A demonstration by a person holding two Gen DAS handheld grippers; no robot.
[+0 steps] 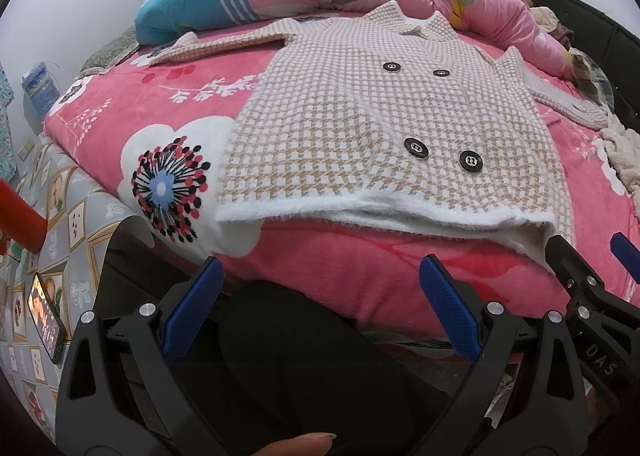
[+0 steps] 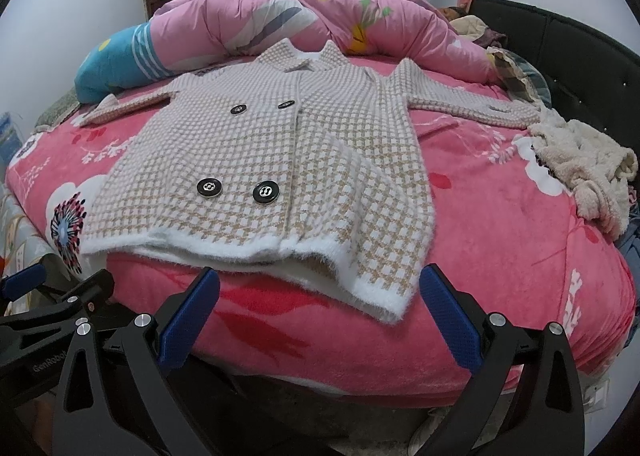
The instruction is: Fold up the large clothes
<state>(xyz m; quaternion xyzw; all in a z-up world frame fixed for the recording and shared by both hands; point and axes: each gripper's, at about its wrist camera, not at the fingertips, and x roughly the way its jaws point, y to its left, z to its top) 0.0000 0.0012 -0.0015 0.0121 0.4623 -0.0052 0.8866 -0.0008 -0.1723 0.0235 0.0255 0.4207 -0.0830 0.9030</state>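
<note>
Pink bedding under a beige-and-white checked coat

The coat (image 2: 256, 160) is beige-and-white houndstooth check with a fuzzy white hem and four black buttons (image 2: 265, 192). The blanket (image 1: 320, 276) is coral pink with white blossoms (one red-and-black burst at 9 o'clock); the quilt (image 2: 280, 20) at 12 o'clock is pale pink, its end teal with white stripes.

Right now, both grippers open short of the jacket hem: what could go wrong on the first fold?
1. The checked jacket has a fluffy hem hanging over the bed edge; a shallow pinch by the right gripper or left gripper may slip.
2. The right sleeve ends against the cream garment; folding it could drag that along.
</note>
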